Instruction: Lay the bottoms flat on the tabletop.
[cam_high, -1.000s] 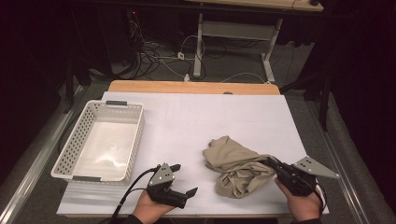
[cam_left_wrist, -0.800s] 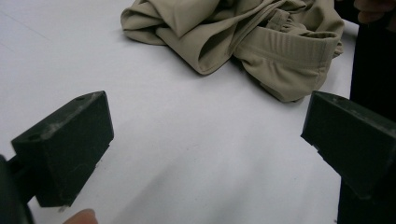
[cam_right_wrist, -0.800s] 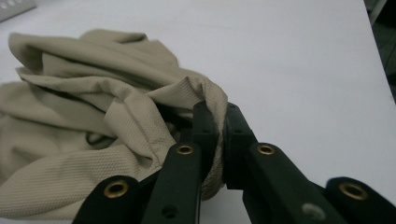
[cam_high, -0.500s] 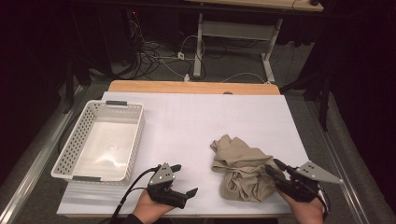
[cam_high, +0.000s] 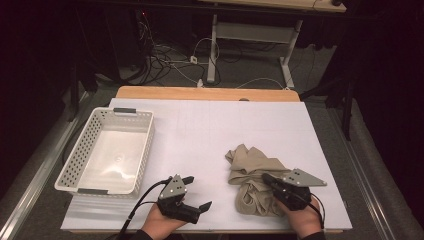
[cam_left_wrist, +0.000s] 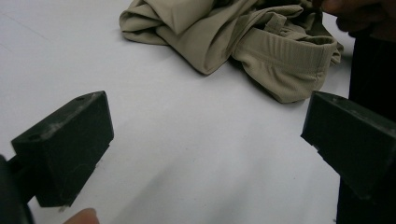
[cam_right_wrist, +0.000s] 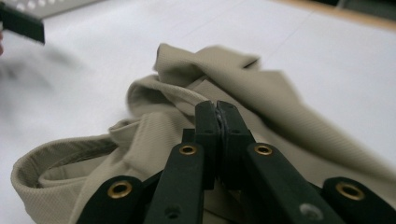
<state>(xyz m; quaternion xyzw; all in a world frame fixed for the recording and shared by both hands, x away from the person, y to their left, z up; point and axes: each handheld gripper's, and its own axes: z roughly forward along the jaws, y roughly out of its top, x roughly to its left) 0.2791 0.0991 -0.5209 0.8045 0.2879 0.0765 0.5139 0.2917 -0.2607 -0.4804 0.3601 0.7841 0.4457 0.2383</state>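
Left gripper (cam_high: 196, 191) jaws wide apart, right gripper (cam_right_wrist: 217, 112) jaws pressed together

high view: above, facing forward-down | gripper views: low, close | shared: beige cloth (cam_high: 255, 182)

The beige garment (cam_high: 252, 176) is matt ribbed cloth, the basket (cam_high: 107, 150) white perforated plastic, the table cover (cam_high: 210, 130) smooth matt white.

Bright table, dark surroundings, blurred close-ups
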